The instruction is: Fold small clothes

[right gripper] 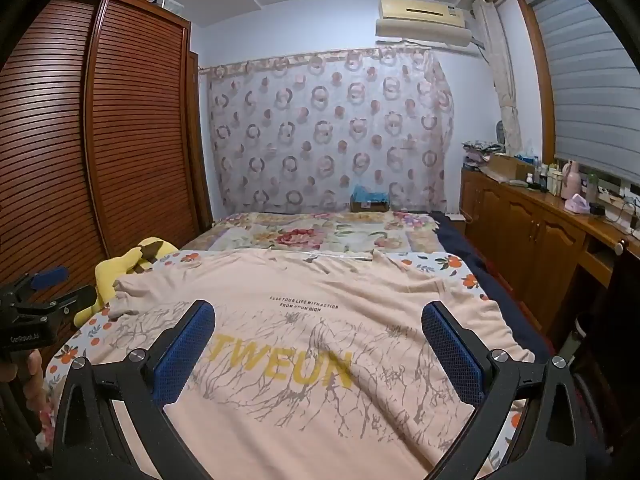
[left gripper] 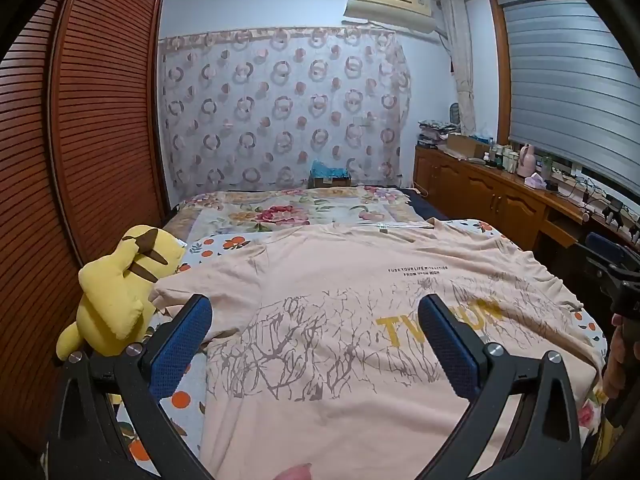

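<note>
Peach cotton T-shirt (left gripper: 340, 300), printed side up, lies flat on the bed (left gripper: 280, 212), filling the lower centre of both views with its hem nearest the cameras and collar toward the far wall. Left gripper (left gripper: 316, 328) and right gripper (right gripper: 318, 332) hover just above the lower body of the shirt, fingers (left gripper: 180, 344) spread wide, pinching nothing. Both tilt slightly downward; neither is clearly nearer. Yellow plush toy (left gripper: 120, 296) sits at the shirt's left edge, beside the sleeve.
</note>
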Demonstrator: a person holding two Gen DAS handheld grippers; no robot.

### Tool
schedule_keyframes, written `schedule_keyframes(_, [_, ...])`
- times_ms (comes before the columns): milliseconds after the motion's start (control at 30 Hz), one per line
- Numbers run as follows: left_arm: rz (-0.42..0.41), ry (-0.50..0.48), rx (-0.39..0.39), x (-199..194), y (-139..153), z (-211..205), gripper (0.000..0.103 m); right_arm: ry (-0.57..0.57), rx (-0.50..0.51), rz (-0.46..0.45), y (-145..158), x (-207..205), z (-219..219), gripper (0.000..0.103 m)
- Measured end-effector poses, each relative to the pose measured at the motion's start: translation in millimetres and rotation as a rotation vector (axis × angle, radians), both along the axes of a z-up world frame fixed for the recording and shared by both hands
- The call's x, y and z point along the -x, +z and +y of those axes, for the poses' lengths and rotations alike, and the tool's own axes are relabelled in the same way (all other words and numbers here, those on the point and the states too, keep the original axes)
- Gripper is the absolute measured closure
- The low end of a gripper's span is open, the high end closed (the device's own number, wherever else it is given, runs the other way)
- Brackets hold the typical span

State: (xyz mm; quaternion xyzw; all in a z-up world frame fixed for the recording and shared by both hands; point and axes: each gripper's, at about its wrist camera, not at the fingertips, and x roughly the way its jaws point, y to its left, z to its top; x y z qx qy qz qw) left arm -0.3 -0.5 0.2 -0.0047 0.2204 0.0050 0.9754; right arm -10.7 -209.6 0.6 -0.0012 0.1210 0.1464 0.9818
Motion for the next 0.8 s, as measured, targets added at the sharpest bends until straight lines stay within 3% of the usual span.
schedule_keyframes(800, [-0.008, 0.011, 0.008, 3.1, 4.7, 6.0, 0.0, -0.001, 0.003, -0.016, 0.7, 1.6, -0.1, 0.0])
